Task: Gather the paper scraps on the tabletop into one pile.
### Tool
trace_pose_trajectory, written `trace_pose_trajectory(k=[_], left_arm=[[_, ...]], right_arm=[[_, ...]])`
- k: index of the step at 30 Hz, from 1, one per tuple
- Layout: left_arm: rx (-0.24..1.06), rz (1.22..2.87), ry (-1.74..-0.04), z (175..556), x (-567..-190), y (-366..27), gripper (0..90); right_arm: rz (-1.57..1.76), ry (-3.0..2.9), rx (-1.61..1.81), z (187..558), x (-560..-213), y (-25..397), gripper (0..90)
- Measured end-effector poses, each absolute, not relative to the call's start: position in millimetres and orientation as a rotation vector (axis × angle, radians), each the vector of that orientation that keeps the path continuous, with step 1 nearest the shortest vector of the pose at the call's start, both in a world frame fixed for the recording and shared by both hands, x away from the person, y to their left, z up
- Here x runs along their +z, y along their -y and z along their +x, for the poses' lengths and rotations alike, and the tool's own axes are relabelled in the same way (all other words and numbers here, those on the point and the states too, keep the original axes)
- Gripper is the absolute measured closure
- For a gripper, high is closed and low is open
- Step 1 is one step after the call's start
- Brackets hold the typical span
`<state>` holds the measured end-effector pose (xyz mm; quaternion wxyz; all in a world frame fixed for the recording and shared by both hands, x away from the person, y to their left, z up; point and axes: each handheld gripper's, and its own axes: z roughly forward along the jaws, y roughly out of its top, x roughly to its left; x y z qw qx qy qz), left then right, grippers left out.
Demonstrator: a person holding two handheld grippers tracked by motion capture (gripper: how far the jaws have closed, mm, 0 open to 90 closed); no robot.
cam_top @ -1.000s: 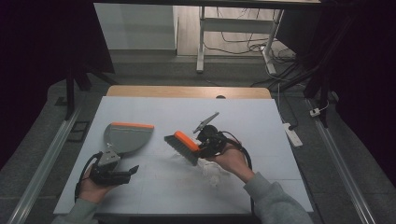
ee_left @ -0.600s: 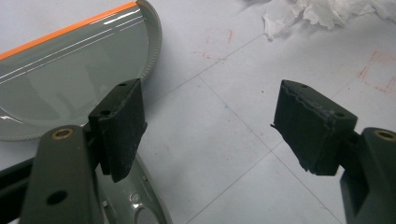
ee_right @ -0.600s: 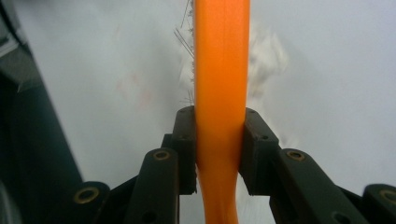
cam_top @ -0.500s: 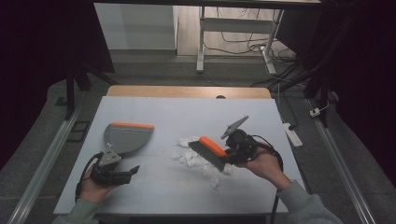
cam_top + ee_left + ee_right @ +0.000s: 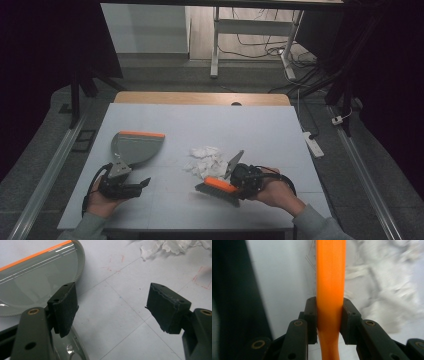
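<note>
A pale grey rectangular tabletop [image 5: 280, 125] fills the middle of the room, with a light wooden strip [image 5: 200, 98] along its far edge. Beyond it stands a white metal frame leg [image 5: 215, 45] on a light wood floor [image 5: 200, 30], where black cables [image 5: 260, 47] trail. A pale wall panel [image 5: 145, 27] sits at the far left. Grey carpet [image 5: 45, 150] surrounds the table, crossed by 2 silver floor rails [image 5: 42, 185] [image 5: 367, 175]. A white power strip [image 5: 312, 144] lies at the right. The edges of the room are dark.

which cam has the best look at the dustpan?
High view: the whole dustpan lies on the table, orange edge away from the person. Left gripper view shows part of its grey scoop beside the open left gripper. Right gripper view gives no clear sight of it.
</note>
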<state>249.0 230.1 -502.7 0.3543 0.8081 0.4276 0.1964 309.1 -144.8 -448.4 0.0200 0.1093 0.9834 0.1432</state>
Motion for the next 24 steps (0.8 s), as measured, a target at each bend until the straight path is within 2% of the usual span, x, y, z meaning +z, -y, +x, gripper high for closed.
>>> trace_pose_trajectory(k=[13, 17, 24], left_arm=[[0.507, 2.091, -1.101, 249, -503, -230, 25.8], [0.507, 2.088, -1.101, 248, -503, -231, 25.8], [0.507, 2.101, -1.087, 250, -503, -229, 25.9]], right_arm=[[0.334, -2.881, 0.476, 348, -450, 129, 70.3], [0.353, -2.857, 0.562, 345, -447, 130, 70.2], [0.526, -2.769, 0.772, 332, -414, 159, 70.2]])
